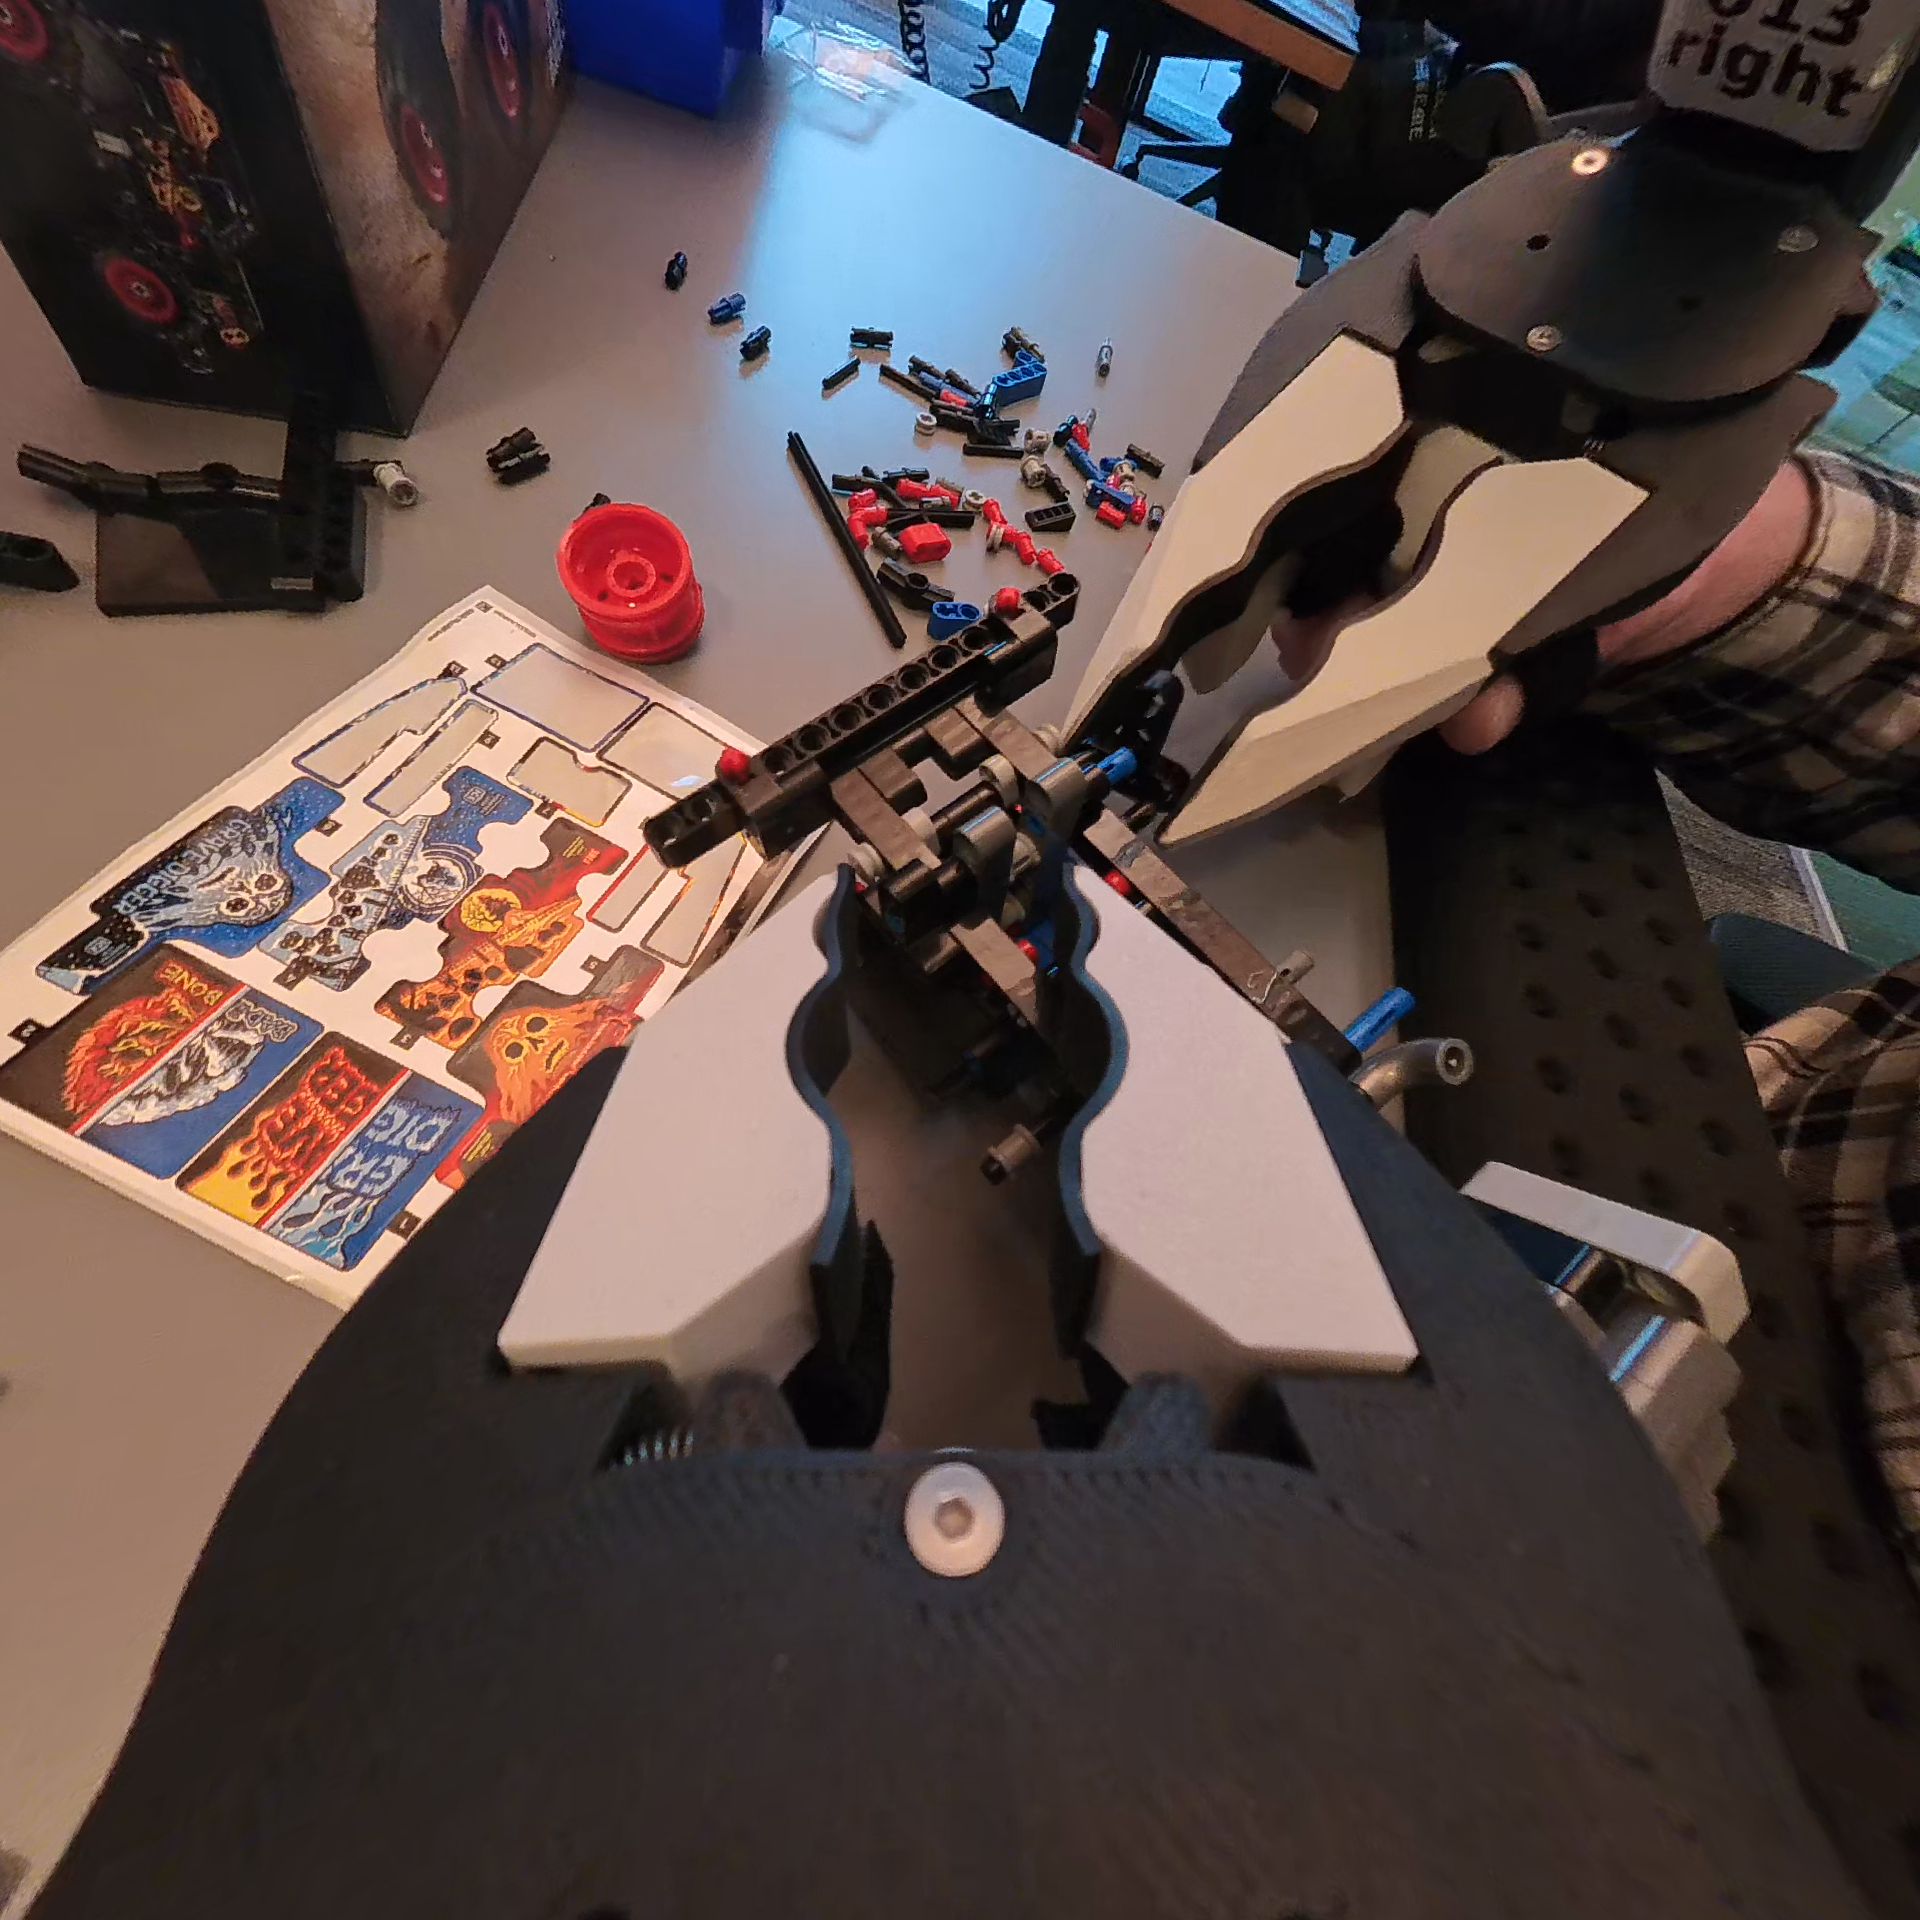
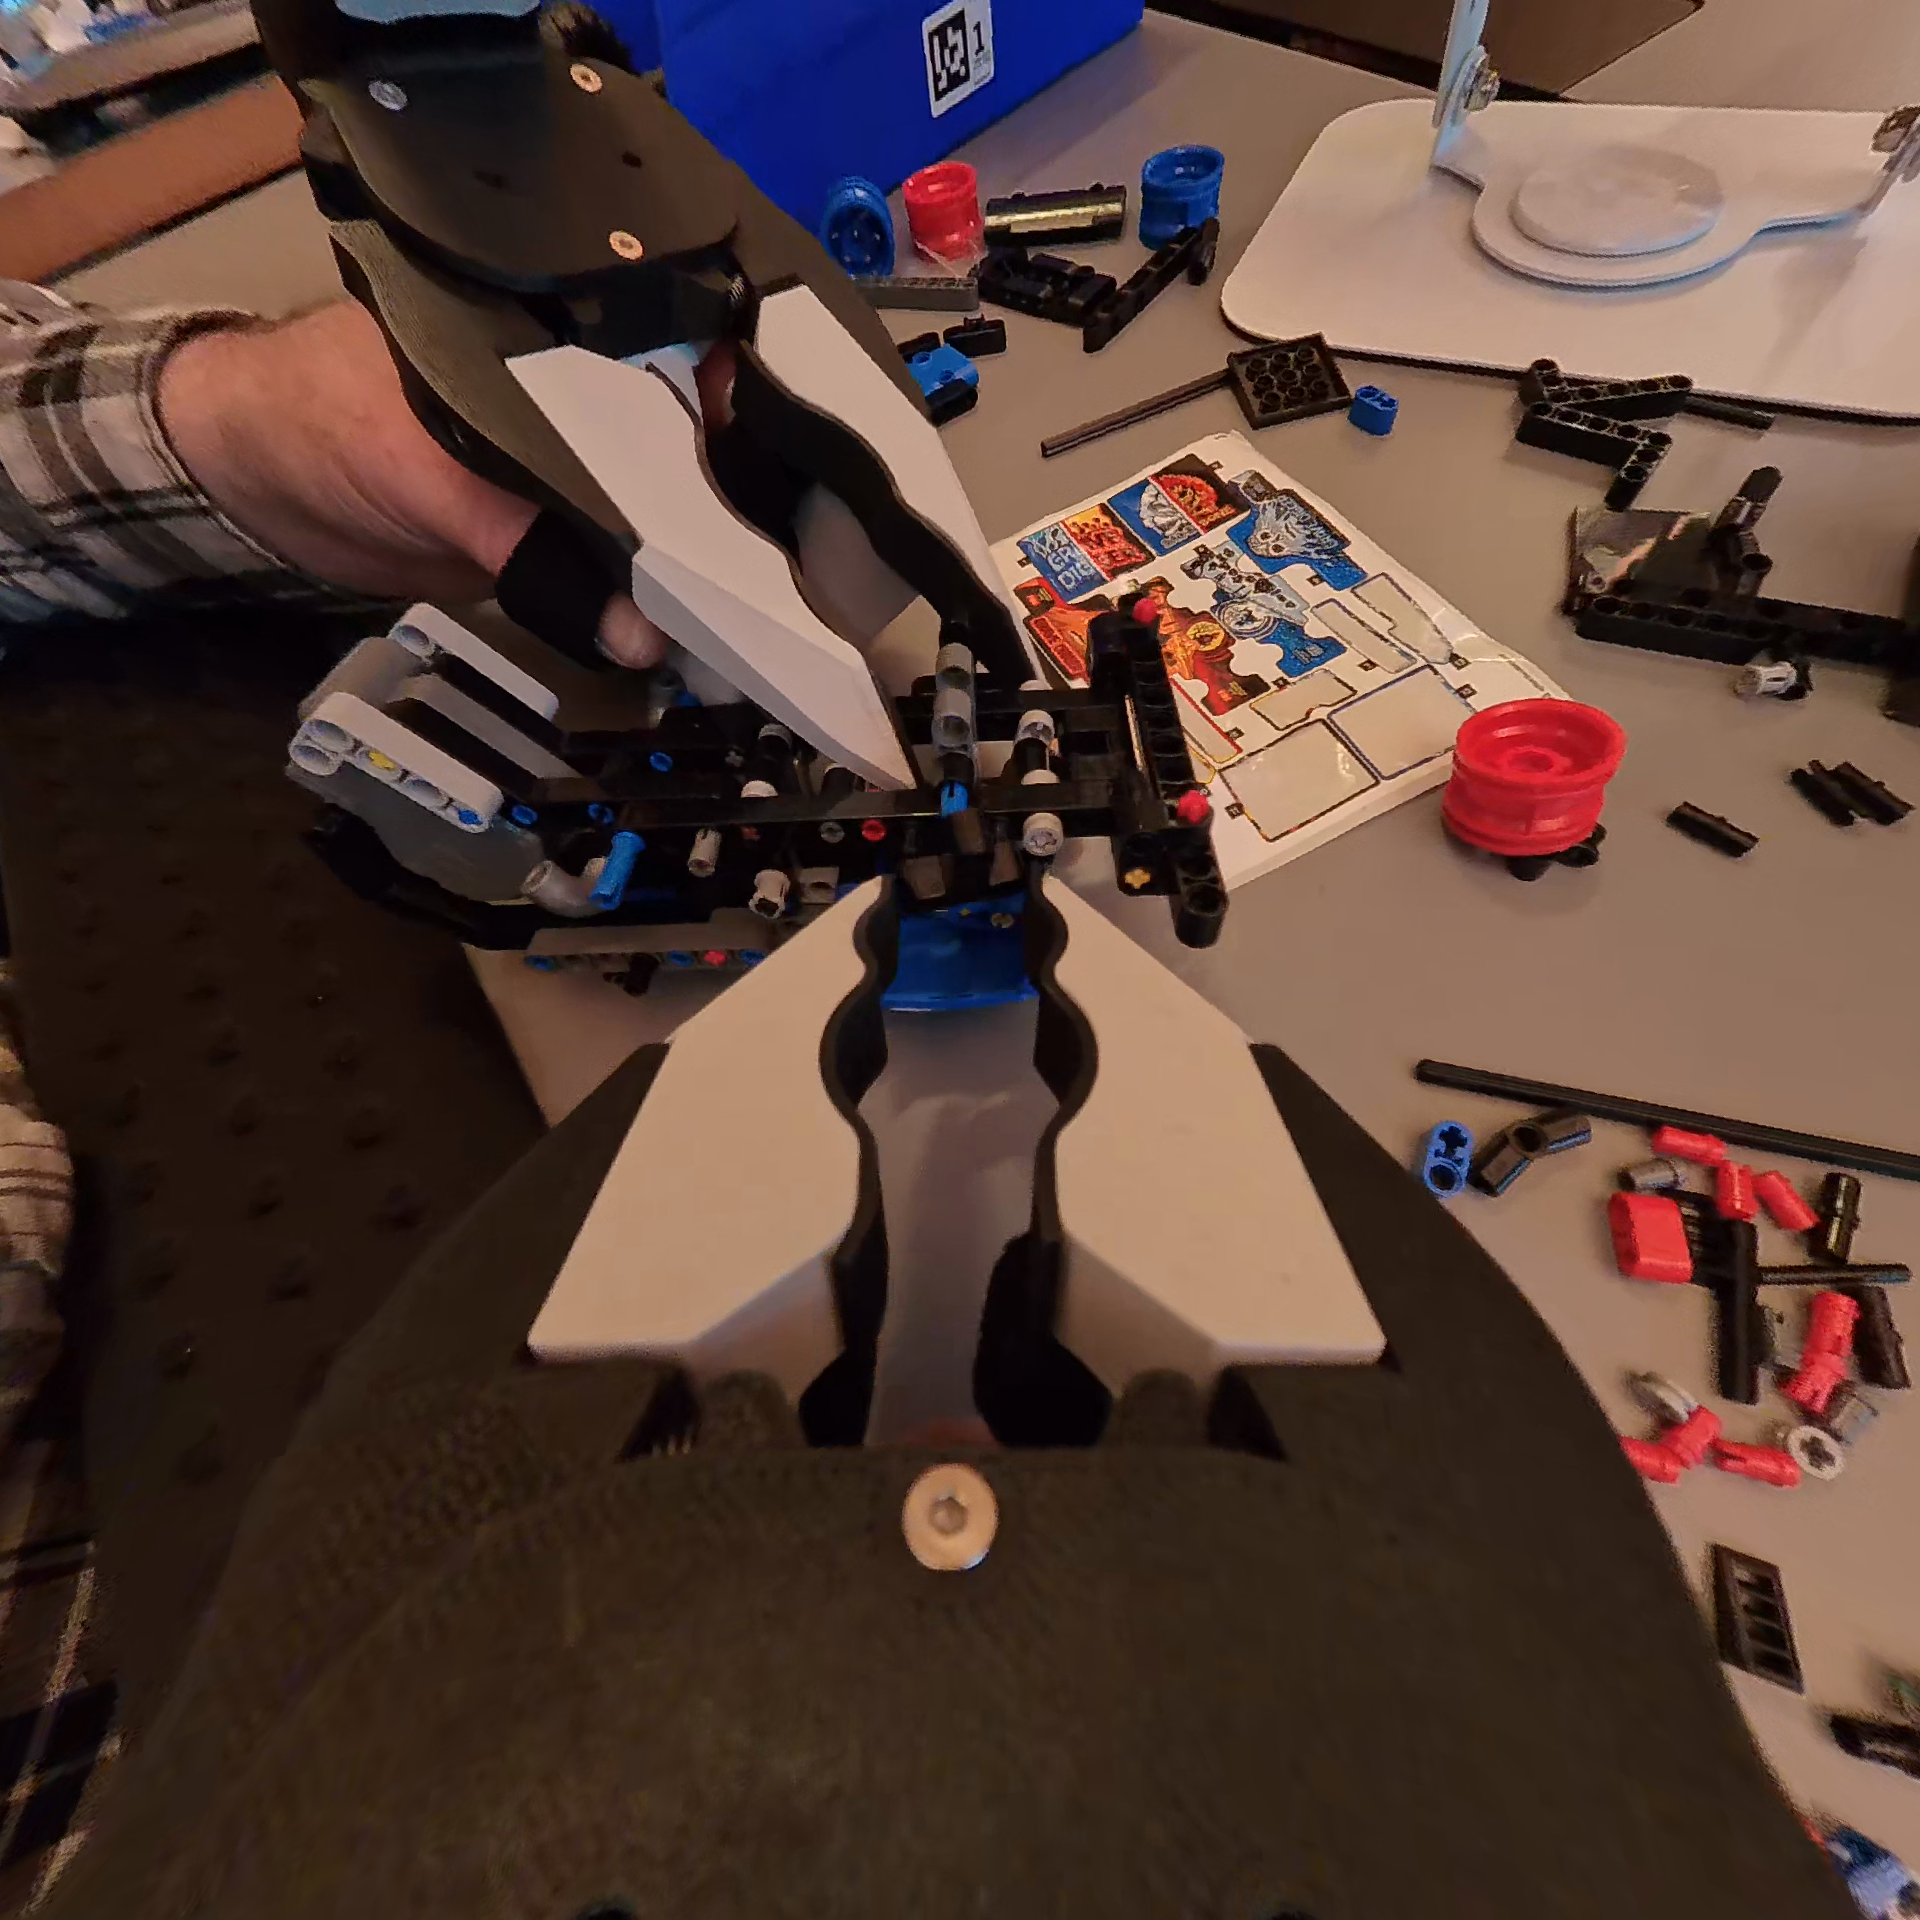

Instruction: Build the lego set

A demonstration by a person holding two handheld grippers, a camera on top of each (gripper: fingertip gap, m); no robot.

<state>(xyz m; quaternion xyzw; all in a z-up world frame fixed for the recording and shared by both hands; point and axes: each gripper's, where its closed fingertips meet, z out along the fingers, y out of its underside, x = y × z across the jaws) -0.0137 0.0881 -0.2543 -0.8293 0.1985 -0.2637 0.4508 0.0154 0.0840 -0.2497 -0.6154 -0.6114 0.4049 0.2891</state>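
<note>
A long black lego chassis (image 1: 894,727) with grey, blue and red pins is held in the air over the table's near edge. My left gripper (image 1: 966,894) is shut on its middle from one side. It also shows in the right wrist view (image 2: 956,727), coming in from the upper left. My right gripper (image 2: 966,883) is shut on the chassis (image 2: 831,800) from the other side, with a blue part (image 2: 951,961) between its fingers just below the frame. In the left wrist view the right gripper (image 1: 1127,774) reaches in from the upper right.
A sticker sheet (image 1: 312,935) lies under the chassis, and a red wheel rim (image 1: 629,582) stands beyond it. Loose small pieces (image 1: 987,468) and a long black axle (image 1: 842,540) lie scattered. The set's box (image 1: 239,187), a black subassembly (image 1: 208,509), a blue bin (image 2: 831,83) and a white stand base (image 2: 1558,260) stand farther back. My two grippers' fingertips are within a few centimetres of each other.
</note>
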